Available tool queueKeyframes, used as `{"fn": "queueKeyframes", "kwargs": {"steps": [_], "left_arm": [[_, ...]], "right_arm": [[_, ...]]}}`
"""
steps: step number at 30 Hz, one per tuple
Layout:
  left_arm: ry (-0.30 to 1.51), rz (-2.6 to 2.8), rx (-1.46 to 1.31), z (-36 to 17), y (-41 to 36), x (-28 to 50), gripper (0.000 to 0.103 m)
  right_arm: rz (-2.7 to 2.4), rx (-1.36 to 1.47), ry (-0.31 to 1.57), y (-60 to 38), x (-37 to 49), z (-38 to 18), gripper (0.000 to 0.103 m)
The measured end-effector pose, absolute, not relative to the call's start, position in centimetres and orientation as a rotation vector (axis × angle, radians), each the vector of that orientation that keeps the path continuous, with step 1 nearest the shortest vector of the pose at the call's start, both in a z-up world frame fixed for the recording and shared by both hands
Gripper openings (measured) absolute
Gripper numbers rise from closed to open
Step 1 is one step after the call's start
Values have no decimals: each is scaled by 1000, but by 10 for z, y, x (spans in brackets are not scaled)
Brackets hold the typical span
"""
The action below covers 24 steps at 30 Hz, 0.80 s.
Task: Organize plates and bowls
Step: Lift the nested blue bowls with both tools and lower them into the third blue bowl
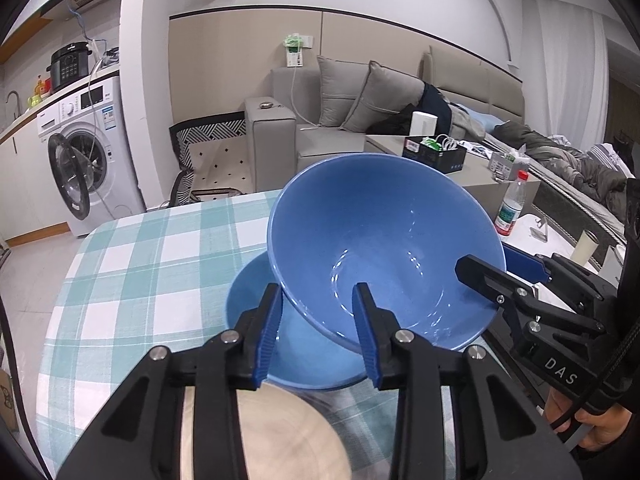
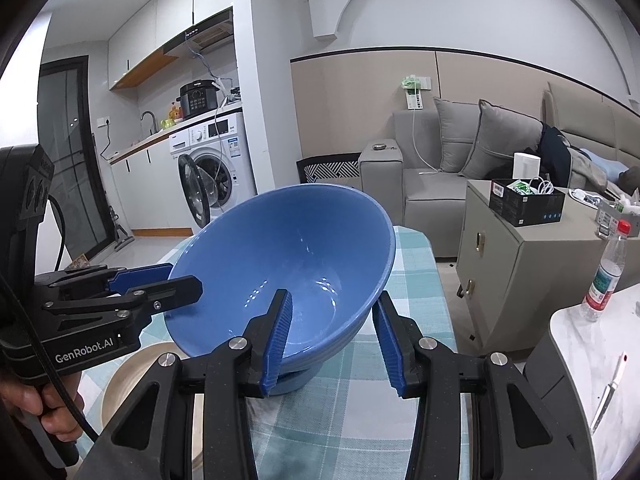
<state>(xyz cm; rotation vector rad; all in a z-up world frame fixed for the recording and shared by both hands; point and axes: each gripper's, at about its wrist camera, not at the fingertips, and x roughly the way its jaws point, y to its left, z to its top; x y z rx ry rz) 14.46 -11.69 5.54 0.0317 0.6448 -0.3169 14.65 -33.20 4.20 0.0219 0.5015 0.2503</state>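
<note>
Blue bowl (image 1: 384, 240): glossy glazed ceramic. Table (image 1: 132, 264): checked woven cloth, matt. Plate (image 1: 280, 432) at 6 o'clock: pale, matt. Gripper pads (image 1: 267, 336): ribbed blue plastic.

A grey sofa (image 2: 460, 176) with two grey cushions (image 2: 500, 140) stands against a beige panelled wall (image 2: 360, 92) under a white arched moulding. Left of it, past a white pillar (image 2: 260, 80), a kitchen counter carries a black pressure cooker (image 2: 198, 98) above a white washing machine (image 2: 216, 172) whose door hangs open. White upper cabinets (image 2: 160, 28) and a range hood (image 2: 208, 34) run overhead. A dark glass door (image 2: 66, 152) closes the far left. The floor is pale tile (image 2: 160, 240). A grey side cabinet (image 2: 516, 256) holds a black box (image 2: 528, 204).
</note>
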Motion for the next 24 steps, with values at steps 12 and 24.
{"fn": "queueKeyframes", "kwargs": {"steps": [12,24], "left_arm": [[676,-268,14,41,-95,154,35],[712,-241,16,24,-87,165,35]], "right_arm": [[291,0,546,-307,170,29,43],[303,-13,595,-293,184,12,42]]}}
